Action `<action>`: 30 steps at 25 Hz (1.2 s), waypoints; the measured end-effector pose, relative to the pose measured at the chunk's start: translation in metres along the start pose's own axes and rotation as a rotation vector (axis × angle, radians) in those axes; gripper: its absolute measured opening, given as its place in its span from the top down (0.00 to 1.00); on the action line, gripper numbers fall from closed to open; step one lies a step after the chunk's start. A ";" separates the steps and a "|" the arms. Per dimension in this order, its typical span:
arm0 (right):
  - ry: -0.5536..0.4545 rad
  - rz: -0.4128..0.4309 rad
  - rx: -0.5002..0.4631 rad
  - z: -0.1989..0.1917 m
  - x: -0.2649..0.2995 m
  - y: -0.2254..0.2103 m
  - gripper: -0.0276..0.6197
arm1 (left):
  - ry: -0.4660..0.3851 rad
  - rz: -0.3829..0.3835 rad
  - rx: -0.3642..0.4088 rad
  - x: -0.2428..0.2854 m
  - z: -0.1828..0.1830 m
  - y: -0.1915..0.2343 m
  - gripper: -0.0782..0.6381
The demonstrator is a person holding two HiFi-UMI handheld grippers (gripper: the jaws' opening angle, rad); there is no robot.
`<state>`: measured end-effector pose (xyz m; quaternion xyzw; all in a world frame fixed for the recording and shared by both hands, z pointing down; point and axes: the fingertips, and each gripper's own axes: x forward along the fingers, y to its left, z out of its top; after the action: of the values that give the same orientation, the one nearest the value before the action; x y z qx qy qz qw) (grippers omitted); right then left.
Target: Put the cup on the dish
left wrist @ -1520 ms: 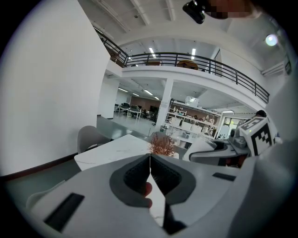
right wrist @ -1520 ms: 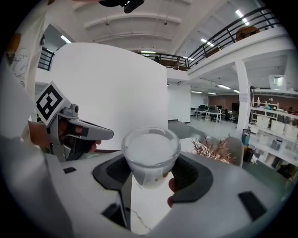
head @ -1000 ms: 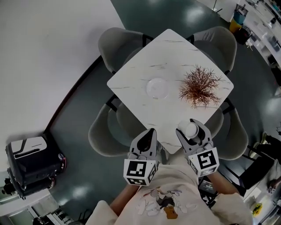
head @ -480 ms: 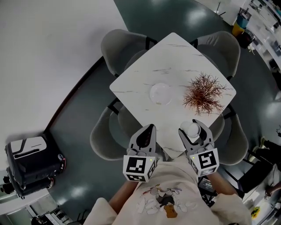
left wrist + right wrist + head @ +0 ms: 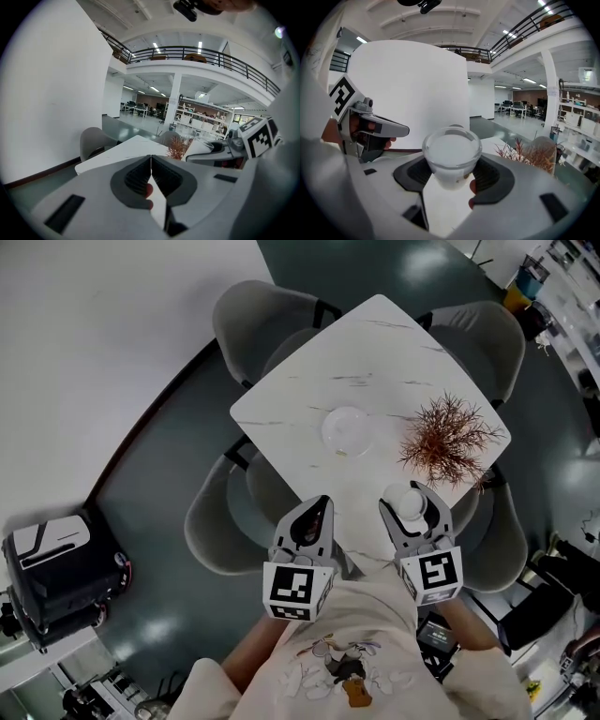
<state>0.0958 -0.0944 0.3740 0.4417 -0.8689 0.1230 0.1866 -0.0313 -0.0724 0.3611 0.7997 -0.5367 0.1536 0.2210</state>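
A small clear glass cup (image 5: pixel 451 154) sits upright between the jaws of my right gripper (image 5: pixel 413 507), which is shut on it above the table's near corner. In the head view the cup (image 5: pixel 410 503) shows as a white round spot. The clear glass dish (image 5: pixel 347 430) lies near the middle of the white marble table (image 5: pixel 309 399), well ahead of both grippers. My left gripper (image 5: pixel 310 521) hangs beside the right one with its jaws shut on nothing (image 5: pixel 151 172).
A reddish dried plant (image 5: pixel 447 443) stands on the table's right side, close ahead of my right gripper. Grey chairs (image 5: pixel 253 320) surround the table. A black case (image 5: pixel 56 568) sits on the floor at lower left.
Both grippers have stayed nearly as they were, with the cup still held. The view has shifted a little, so the table and dish now sit slightly farther right and lower in the picture.
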 end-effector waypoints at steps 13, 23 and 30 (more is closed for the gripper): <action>0.025 0.018 -0.009 -0.005 0.052 -0.011 0.55 | -0.021 -0.011 0.013 0.042 -0.003 0.016 0.88; 0.036 0.028 -0.005 -0.021 0.092 -0.010 0.55 | -0.038 -0.026 0.005 0.066 -0.018 0.035 0.88; 0.054 0.034 -0.013 -0.040 0.118 -0.009 0.55 | -0.069 0.002 0.027 0.084 -0.025 0.056 0.88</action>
<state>0.0478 -0.1700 0.4613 0.4222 -0.8716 0.1322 0.2110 -0.0519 -0.1448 0.4335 0.8069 -0.5427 0.1336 0.1912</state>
